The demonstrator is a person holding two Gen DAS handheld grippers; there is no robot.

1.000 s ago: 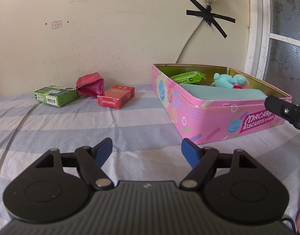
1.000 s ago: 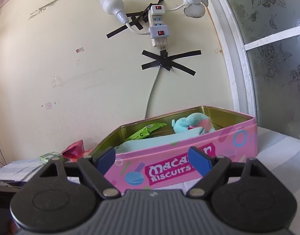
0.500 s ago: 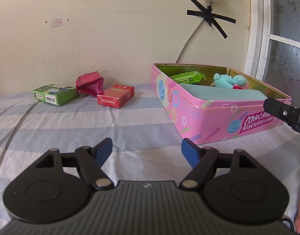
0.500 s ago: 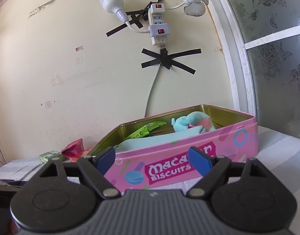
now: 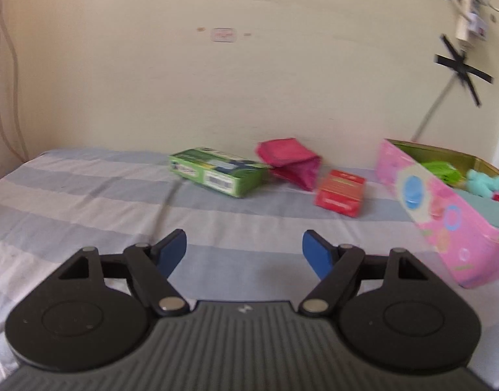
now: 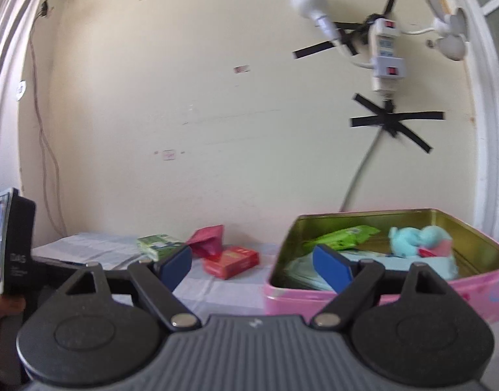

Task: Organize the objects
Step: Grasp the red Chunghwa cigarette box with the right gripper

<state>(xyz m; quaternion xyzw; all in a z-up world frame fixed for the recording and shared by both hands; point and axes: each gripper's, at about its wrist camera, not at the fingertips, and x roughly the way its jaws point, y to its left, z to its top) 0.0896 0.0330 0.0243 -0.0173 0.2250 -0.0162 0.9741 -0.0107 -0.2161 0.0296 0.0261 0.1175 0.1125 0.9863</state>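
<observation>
1. Pink tin point(image 5: 445, 224) with a macaron print sits open on the striped bedsheet point(image 5: 86, 208); in the left wrist view it lies at about 3 o'clock.
2. Inside the tin, the right wrist view shows a green packet point(image 6: 344, 236), a teal plush toy point(image 6: 419, 239) and a pale blue item under them.
3. A red box point(image 5: 340, 192) lies on the sheet just beside the tin, at about 1 o'clock from the left hand-held gripper point(image 5: 244, 251).
4. A crumpled magenta pouch point(image 5: 290, 161) lies behind the red box, near the wall, with a green box point(image 5: 217, 174) touching or just beside it at about 12 o'clock.
5. The left hand-held gripper is spread, nothing between its blue pads, above bare sheet.
6. The right hand-held gripper point(image 6: 252, 268) is also spread and empty; its right pad overlaps the tin's near corner in the view.
7. At 9 o'clock in the right wrist view, a dark device point(image 6: 11, 241) shows at the frame edge.
8. Both views are motion-blurred.
</observation>
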